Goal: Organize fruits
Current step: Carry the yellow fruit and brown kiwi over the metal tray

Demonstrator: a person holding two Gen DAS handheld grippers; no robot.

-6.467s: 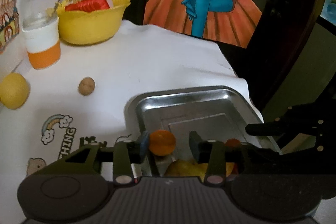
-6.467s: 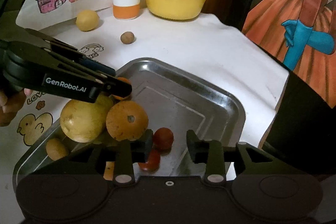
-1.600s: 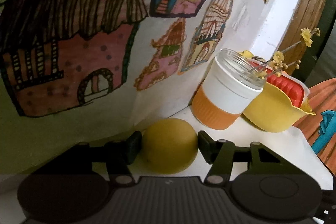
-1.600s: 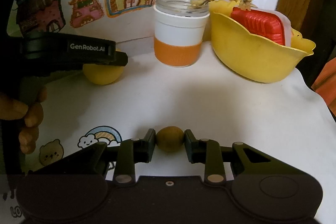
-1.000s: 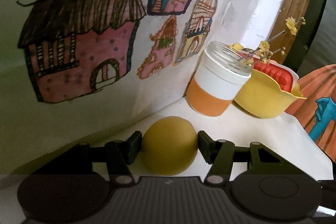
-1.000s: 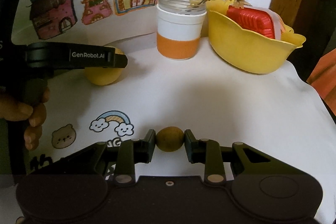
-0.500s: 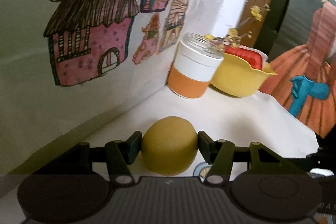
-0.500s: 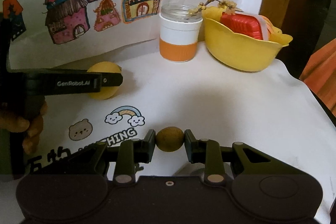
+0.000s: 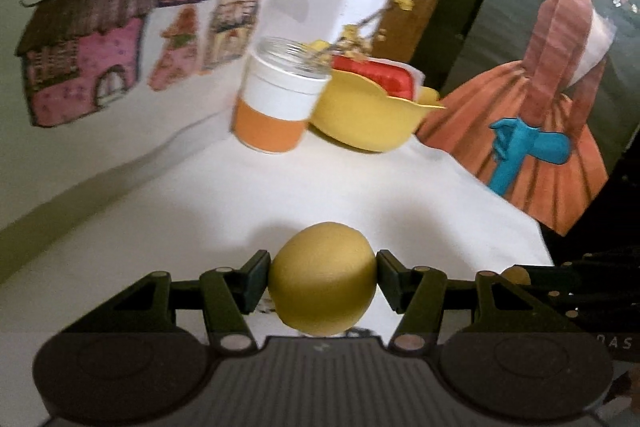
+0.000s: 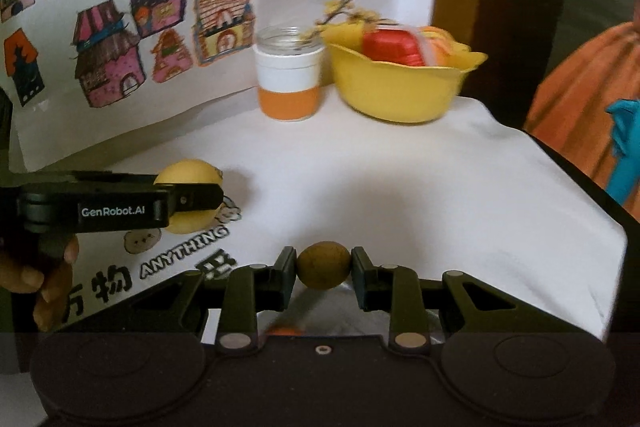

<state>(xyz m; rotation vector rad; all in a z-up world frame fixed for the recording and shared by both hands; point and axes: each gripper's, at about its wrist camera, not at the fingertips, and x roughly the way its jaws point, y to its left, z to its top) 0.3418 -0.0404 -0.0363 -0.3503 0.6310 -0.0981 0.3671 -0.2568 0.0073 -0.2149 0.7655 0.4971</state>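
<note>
Dim, warm indoor light. Both fisheye views bend straight lines and fall to black at the corners. The left wrist view is smeared by motion blur, worst on the house drawings (image 9: 84,39) at upper left and the jar (image 9: 276,99). The white tabletop (image 10: 400,187) is brightest, with a soft shadow at the frame's centre.

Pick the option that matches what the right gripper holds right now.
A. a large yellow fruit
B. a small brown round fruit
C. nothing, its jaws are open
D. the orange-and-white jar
B: the right gripper is shut on a small brown round fruit, while the large yellow fruit sits in the left gripper.
</note>
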